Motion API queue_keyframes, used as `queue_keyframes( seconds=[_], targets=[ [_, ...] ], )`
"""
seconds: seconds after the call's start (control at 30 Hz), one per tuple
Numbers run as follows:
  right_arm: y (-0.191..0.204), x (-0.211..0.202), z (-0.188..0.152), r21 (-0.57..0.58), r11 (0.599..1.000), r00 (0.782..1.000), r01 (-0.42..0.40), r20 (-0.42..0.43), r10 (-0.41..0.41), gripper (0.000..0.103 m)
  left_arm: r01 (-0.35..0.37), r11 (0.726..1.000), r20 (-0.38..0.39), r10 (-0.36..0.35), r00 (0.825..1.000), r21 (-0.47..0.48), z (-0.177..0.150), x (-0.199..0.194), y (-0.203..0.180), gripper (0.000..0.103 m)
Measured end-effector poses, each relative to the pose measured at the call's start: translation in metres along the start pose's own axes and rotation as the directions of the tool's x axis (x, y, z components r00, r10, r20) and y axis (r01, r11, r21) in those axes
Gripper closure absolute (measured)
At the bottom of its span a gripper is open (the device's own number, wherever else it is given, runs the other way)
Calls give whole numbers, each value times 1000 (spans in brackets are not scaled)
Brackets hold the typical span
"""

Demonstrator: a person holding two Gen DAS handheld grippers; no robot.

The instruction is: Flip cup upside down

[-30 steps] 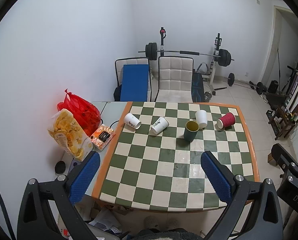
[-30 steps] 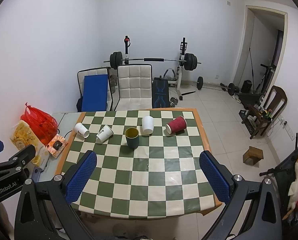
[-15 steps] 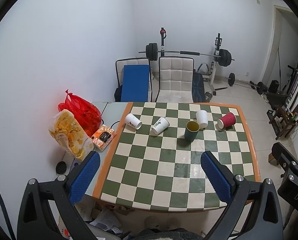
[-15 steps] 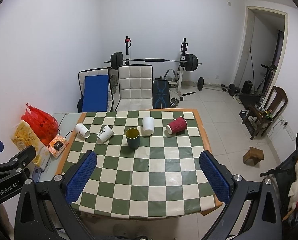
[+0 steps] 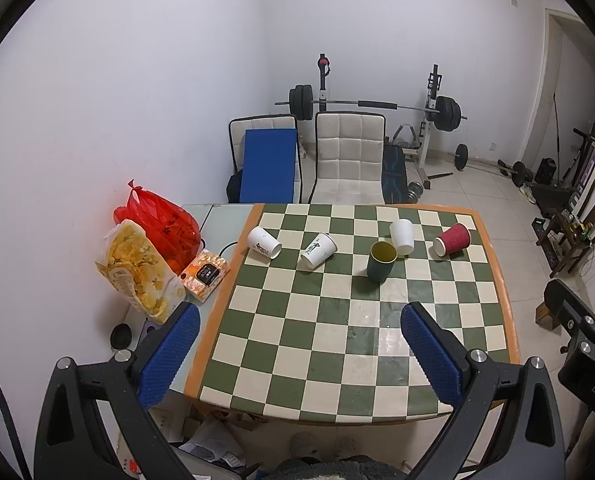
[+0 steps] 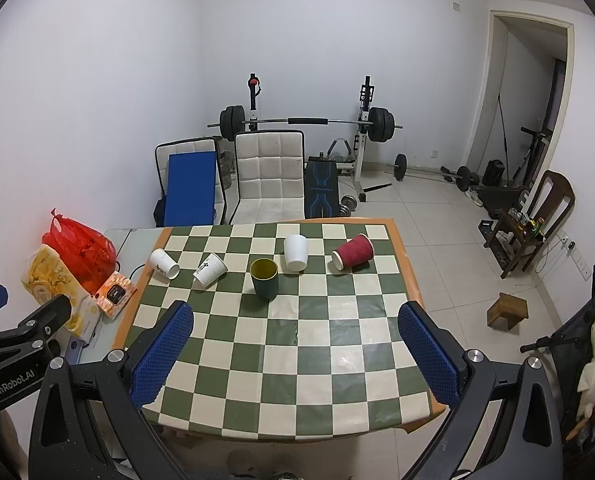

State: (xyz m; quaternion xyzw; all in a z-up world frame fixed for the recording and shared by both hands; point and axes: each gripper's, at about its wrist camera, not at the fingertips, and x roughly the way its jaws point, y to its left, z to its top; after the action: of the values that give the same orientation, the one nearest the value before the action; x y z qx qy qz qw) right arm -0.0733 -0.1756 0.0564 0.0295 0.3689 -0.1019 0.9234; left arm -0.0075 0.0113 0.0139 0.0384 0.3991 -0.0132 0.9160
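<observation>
Almost nothing is shifting since a second ago — you are still holding both tools high above the near edge of the checkered counter (image 5: 361, 344), and the cups are sitting where they were. Your left tool (image 5: 299, 354) is hanging with its blue pads spread wide apart and nothing between them; your right tool (image 6: 293, 354) is doing the same. The dark green cup (image 6: 264, 278) is standing upright, mouth up, near the middle of the far half of the counter. Just beside it, the plain white cup (image 6: 295, 253) is already standing mouth down. The red ribbed cup (image 6: 352, 257) is lying on its side toward the right edge, and two printed white cups (image 6: 209, 270) are lying tipped over toward the left edge — one of them (image 6: 164, 263) right at the counter's border.
</observation>
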Motion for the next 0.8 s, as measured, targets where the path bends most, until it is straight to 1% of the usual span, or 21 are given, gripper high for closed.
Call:
queue_keyframes(
  seconds=[0.8],
  targets=[
    [2, 2, 2, 2, 1000, 1000, -4, -2, 4, 0, 0, 1000, 6, 0, 1000, -6, 5, 5, -5, 0]
  ],
)
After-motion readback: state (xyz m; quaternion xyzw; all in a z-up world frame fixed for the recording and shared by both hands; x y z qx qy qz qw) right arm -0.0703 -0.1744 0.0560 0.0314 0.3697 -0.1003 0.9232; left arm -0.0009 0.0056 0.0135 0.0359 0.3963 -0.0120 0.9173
